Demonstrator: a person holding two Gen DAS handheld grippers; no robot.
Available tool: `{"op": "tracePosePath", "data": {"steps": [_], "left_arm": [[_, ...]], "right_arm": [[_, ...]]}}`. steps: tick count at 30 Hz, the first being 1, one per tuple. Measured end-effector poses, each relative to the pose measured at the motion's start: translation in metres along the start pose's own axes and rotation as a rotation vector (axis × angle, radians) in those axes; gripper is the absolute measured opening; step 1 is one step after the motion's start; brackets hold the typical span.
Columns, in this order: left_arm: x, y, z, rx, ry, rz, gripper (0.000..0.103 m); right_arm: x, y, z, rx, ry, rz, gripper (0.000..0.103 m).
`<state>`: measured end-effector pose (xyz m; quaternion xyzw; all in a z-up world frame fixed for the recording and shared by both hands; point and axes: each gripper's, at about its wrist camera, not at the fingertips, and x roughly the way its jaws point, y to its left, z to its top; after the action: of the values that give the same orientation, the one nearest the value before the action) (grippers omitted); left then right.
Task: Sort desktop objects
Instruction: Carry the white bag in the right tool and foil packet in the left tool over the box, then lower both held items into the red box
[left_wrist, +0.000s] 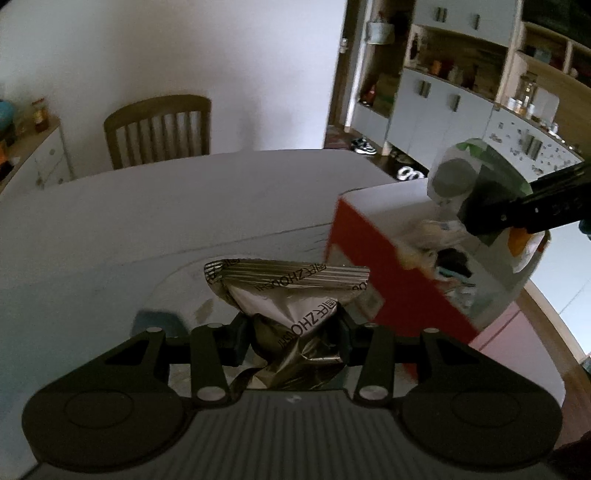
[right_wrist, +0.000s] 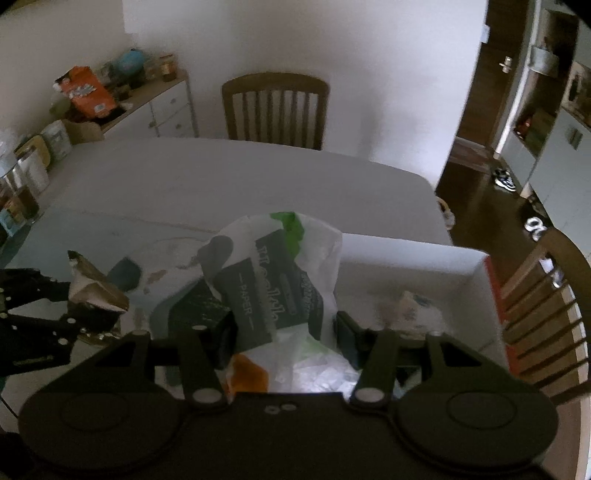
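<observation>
Left tool (left_wrist: 295, 332) clamped on crumpled silver foil wrapper (left_wrist: 288, 295), held above the bench (left_wrist: 147, 206); right tool (right_wrist: 284, 332) clamped on white paper-tissue pack (right_wrist: 280, 280) at the red-sided box (right_wrist: 476, 266). Judgement: carry each fully over the box rim before releasing, one at a time. Wrapper's sealed edge runs crosswise, pointing away; pack's long axis points forward.
</observation>
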<state>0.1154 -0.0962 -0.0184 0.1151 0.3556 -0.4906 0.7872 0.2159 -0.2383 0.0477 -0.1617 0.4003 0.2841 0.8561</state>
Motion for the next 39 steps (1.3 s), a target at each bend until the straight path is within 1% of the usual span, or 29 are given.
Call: {"op": "tracePosePath", "data": {"steps": [14,21,25,27,30,34,39], "left_arm": [[0.017,-0.091,0.042,0.117,-0.010,-0.068,0.044],[0.038,-0.133,0.060,0.187,0.002,-0.112,0.044],[0.056,-0.153,0.065,0.212,0.046,-0.143,0.044],[0.067,-0.159,0.067,0.208,0.073,-0.163,0.044],[0.081,-0.169,0.068,0.215,0.099,-0.166,0.044],[0.096,-0.177,0.070,0.221,0.137,-0.170,0.044],[0.120,-0.175,0.068,0.199,0.229,-0.184,0.044]], "right_arm": [[-0.027,-0.083,-0.031,0.072,-0.023,-0.064,0.055],[-0.023,-0.106,-0.038,0.065,-0.010,-0.084,0.055],[-0.012,-0.113,-0.041,0.059,0.007,-0.088,0.055],[-0.005,-0.116,-0.043,0.059,0.019,-0.092,0.055],[0.007,-0.120,-0.048,0.066,0.038,-0.094,0.055],[0.020,-0.124,-0.054,0.065,0.059,-0.087,0.055],[0.037,-0.130,-0.059,0.078,0.081,-0.081,0.055]]}}
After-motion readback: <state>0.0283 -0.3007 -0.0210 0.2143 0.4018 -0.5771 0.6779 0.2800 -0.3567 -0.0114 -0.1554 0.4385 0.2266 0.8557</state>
